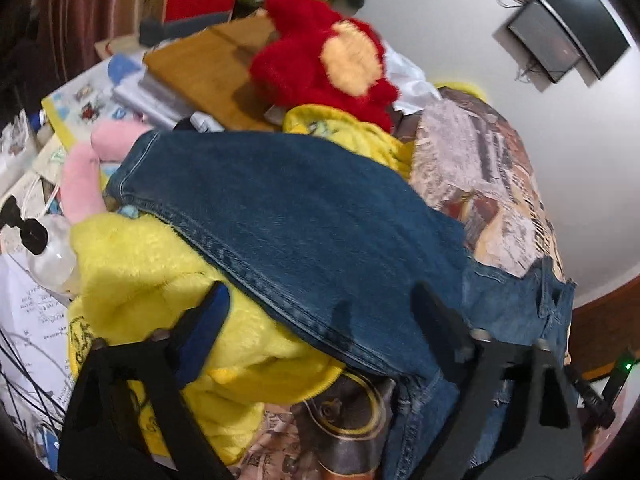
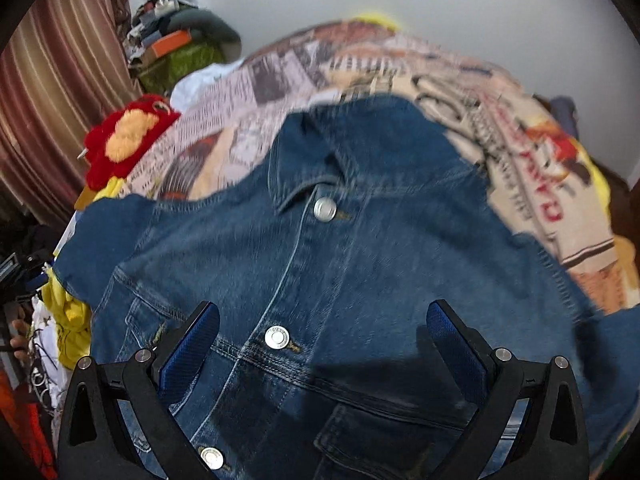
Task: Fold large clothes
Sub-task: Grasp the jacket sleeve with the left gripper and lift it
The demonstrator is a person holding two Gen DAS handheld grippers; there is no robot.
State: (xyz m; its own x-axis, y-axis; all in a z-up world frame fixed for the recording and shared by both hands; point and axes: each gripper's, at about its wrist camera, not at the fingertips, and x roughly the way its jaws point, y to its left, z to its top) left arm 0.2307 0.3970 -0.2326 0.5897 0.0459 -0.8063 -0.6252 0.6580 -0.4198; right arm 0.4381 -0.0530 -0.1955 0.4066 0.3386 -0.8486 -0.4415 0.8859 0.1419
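The denim jacket (image 2: 320, 264) lay front-up on a bed covered by a printed bedspread (image 2: 280, 80), its snap-buttoned placket running straight away from the right claw (image 2: 322, 336) toward the collar at the far end. One sleeve (image 1: 288, 216) stretched out sideways from the body — in the left wrist view it ran from the lower right up toward the upper left, its cuff resting beside a pink plush item (image 1: 86, 172). The left claw (image 1: 320, 308) hung directly over that sleeve's lower seam, jaws well apart and gripping nothing; one finger stood over a yellow fleece blanket (image 1: 152, 280), the other over the denim. The right claw hovered above the jacket's front, jaws spread wide to either side of the placket and empty; whether its pads touched the cloth could not be determined. Judgement: the sleeve was the left hand's work, being nearer, and it would need carrying across the body. Obstructions noted — the yellow fleece bunched under the sleeve might be caught up with it, and a red plush toy (image 1: 320, 64), a wooden board (image 1: 208, 64) and loose papers (image 1: 36, 312) crowded the cuff side
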